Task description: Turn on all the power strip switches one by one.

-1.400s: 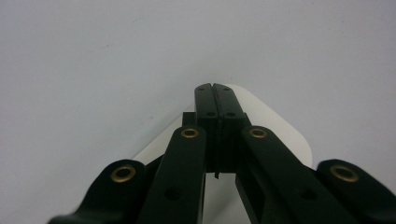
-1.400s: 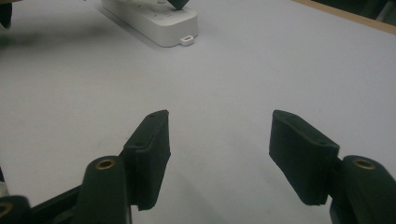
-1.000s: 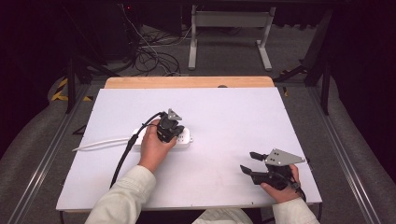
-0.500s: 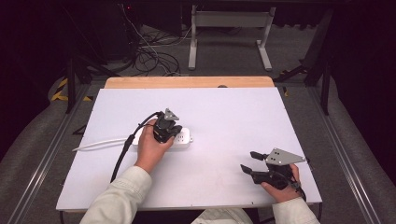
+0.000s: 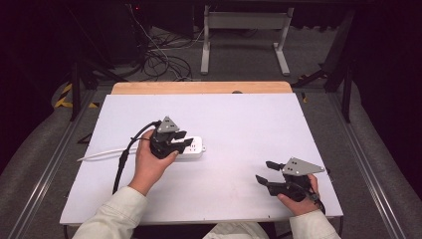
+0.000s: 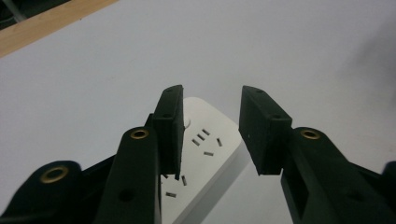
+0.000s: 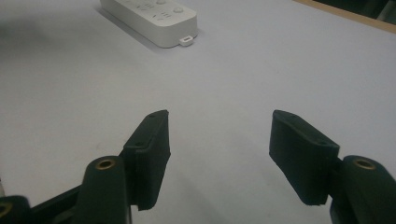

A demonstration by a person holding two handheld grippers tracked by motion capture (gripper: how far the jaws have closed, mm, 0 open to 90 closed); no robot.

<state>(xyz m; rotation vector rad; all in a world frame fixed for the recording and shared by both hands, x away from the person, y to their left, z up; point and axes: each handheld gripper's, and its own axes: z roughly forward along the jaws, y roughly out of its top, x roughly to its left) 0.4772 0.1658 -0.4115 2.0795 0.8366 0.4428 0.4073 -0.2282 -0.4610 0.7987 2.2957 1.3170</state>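
While the left tongs [image 5: 185, 141] hover half-open just above the power strip [image 5: 193, 148], having just released it, the strip's long axis runs toward the wide-open, empty right tongs [image 5: 264, 171].

A dim lab or test room set up for recording hand work. A table [image 5: 209, 87] with a pale wood edge carries a plain white sheet [image 5: 239, 124] as its work surface. Grey carpet-like flooring [image 5: 239, 55] spreads around it. Loose black cables [image 5: 164, 62] lie tangled on the floor behind the table, beside the white metal legs of a stand [image 5: 244, 40]. Yellow and black hazard tape [image 5: 63, 95] marks the floor at the left. The walls are dark.
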